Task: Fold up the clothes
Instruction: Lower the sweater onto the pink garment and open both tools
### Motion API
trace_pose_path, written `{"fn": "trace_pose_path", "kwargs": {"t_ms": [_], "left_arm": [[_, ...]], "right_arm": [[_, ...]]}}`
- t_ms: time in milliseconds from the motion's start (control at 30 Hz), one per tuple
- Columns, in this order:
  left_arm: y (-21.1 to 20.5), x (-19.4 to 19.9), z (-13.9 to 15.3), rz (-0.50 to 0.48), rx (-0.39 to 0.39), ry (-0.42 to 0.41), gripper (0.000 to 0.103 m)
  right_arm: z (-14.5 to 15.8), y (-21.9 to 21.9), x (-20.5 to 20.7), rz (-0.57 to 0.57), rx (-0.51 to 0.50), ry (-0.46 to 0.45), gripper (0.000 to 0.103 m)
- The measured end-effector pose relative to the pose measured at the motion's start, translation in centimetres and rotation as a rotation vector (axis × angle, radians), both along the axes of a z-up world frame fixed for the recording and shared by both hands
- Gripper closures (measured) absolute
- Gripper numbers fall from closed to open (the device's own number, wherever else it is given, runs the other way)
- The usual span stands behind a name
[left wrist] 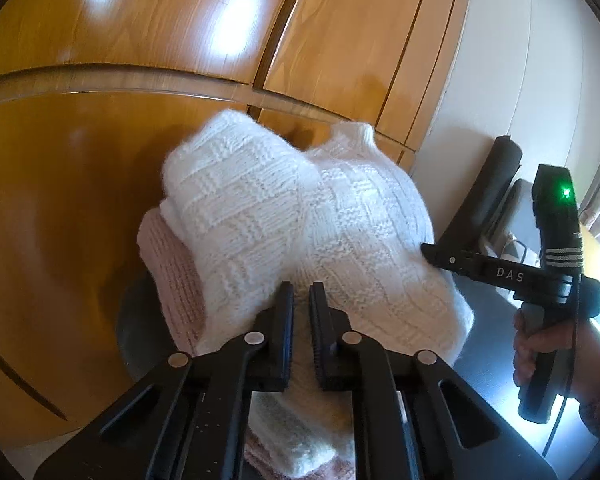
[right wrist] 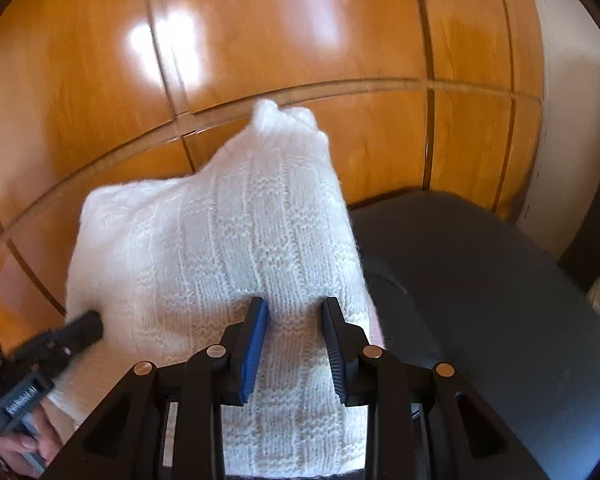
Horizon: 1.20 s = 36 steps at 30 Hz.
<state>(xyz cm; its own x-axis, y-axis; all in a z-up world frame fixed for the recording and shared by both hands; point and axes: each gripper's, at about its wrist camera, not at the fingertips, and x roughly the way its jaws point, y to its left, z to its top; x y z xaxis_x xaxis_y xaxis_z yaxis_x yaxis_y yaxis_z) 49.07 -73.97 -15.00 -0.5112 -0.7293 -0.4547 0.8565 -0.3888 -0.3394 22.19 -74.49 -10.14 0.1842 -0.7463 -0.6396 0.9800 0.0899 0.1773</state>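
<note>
- White knitted sweater (left wrist: 300, 216): bunched and lifted in front of the wooden cabinet doors (left wrist: 148, 32). It sits between the two grippers, folded into two thick lobes in the left wrist view. Basket-weave texture throughout. The ribbed collar (right wrist: 284, 120) points up and away in the right wrist view.
- Pink knitted garment (left wrist: 172, 272): partly covered by the white sweater, showing at its lower left edge in the left wrist view. A thin pink strip also shows beside the right gripper's right finger.
- Left gripper (left wrist: 301, 296): jaws drawn close together with only a narrow gap. White knit lies between and under the fingers. The pictures suggest a pinch on the fabric, but actual clamping cannot be confirmed.
- Left gripper as seen from the right wrist view (right wrist: 82, 326): tip touching the sweater's lower left edge. The view is blurred, so the jaw state is unreadable there.
- Right gripper (right wrist: 296, 308): jaws spaced apart with a ridge of white knit standing between the blue pad (right wrist: 254, 352) and the opposite finger. Both fingers press against the fabric at the sides.
- Right gripper as seen from the left wrist view (left wrist: 428, 250): tip meets the sweater's right edge; green light lit on its body.
- Dark grey chair seat (right wrist: 480, 280): just right of the sweater, beneath the right gripper.
</note>
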Motion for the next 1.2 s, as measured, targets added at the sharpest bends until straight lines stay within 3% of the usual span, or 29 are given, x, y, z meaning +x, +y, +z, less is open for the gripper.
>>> {"fn": "trace_pose_path", "kwargs": {"t_ms": [167, 267, 367, 433, 567, 667, 867, 933, 1000, 1033, 1133, 1200], "left_arm": [[1.1, 2.0, 2.0, 0.022, -0.001, 0.119, 0.092], [1.6, 2.4, 4.4, 0.060, -0.076, 0.137, 0.091], [-1.3, 0.6, 5.6, 0.050, -0.052, 0.104, 0.091], [-3.3, -0.5, 5.4, 0.058, -0.018, 0.059, 0.091], [-6.8, -0.7, 2.0, 0.107, 0.109, -0.014, 0.091], [-7.4, -1.1, 1.4, 0.091, 0.095, -0.037, 0.092], [-6.6, -1.7, 2.7, 0.093, 0.092, -0.062, 0.090], [-5.0, -1.4, 3.8, 0.113, 0.103, -0.058, 0.080], [-2.7, -0.9, 5.1, 0.148, 0.114, -0.056, 0.047], [-1.5, -0.6, 5.8, 0.167, 0.117, -0.055, 0.041], [2.7, 0.4, 7.2, 0.244, 0.092, -0.066, 0.036], [4.9, 0.8, 7.6, 0.263, 0.104, -0.100, 0.031]], "right_arm": [[1.9, 0.7, 0.8, 0.007, -0.047, 0.012, 0.071], [4.4, 1.3, 2.3, 0.023, -0.157, 0.041, 0.071], [6.0, -0.4, 4.6, 0.077, -0.186, 0.106, 0.071], [6.5, -2.5, 6.1, 0.098, -0.164, 0.174, 0.071], [4.4, -7.3, 7.3, 0.078, -0.011, 0.244, 0.071], [2.6, -8.8, 6.5, 0.039, 0.044, 0.184, 0.071], [3.0, -8.5, 6.1, 0.040, 0.041, 0.158, 0.069], [4.3, -6.7, 5.6, 0.022, 0.014, 0.138, 0.064], [5.6, -4.2, 5.2, -0.027, -0.018, 0.141, 0.060], [5.9, -2.7, 5.2, -0.046, -0.026, 0.144, 0.055], [6.8, 2.1, 5.2, -0.107, -0.041, 0.157, 0.030], [6.6, 5.2, 5.4, -0.161, -0.009, 0.180, 0.026]]}}
